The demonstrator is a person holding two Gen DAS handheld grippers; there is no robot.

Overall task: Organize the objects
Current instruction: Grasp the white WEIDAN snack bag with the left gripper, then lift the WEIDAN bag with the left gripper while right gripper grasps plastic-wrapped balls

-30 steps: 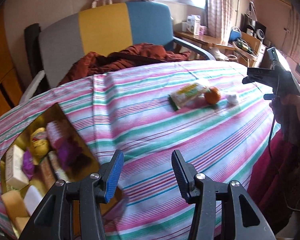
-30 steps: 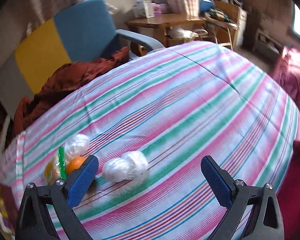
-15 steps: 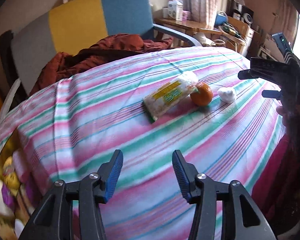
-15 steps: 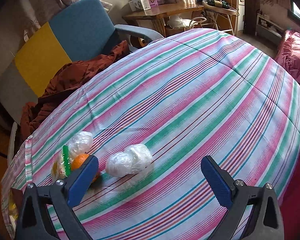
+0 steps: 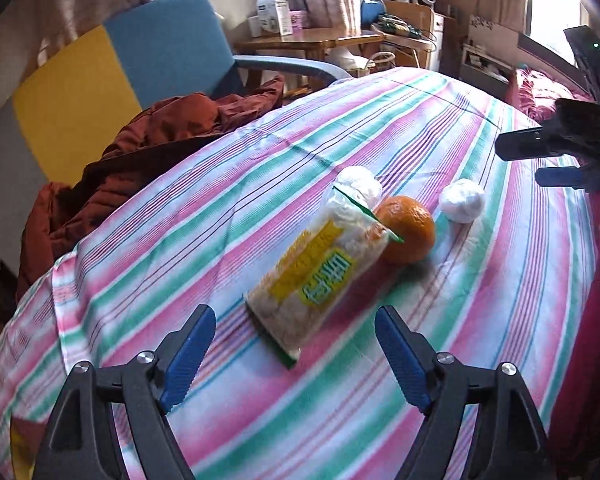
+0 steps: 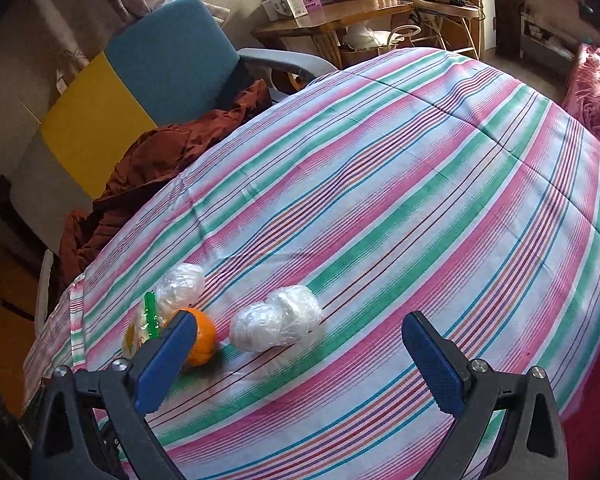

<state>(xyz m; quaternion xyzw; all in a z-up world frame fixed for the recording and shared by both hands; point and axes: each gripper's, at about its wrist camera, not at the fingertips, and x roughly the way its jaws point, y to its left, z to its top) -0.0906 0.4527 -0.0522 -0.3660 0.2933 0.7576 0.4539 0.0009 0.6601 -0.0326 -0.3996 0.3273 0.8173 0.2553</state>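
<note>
A clear snack packet [image 5: 320, 276] with a yellow-green label lies on the striped tablecloth [image 5: 228, 216]. An orange [image 5: 408, 236] touches its far end, with one white plastic-wrapped ball [image 5: 358, 184] behind it and another [image 5: 462, 200] to the right. My left gripper [image 5: 296, 320] hovers just short of the packet's near end, its jaws opening wide, nothing pressed between them. My right gripper [image 6: 300, 322] stands open above the white wrapped bundle [image 6: 278, 322], with the orange [image 6: 202, 342] by its left finger. It also shows as the right gripper [image 5: 556, 164] at the left wrist view's right edge.
A chair [image 5: 100, 80] with yellow and blue panels stands behind the table, a rust-red jacket [image 5: 160, 132] heaped on it. A wooden desk [image 5: 312, 42] with boxes is at the back. Red bedding [image 6: 596, 92] lies off the table's right side.
My left gripper swept right, away from the gold tray of items, up to the snack packet, and its jaws spread much wider. The right gripper stayed put and open.
</note>
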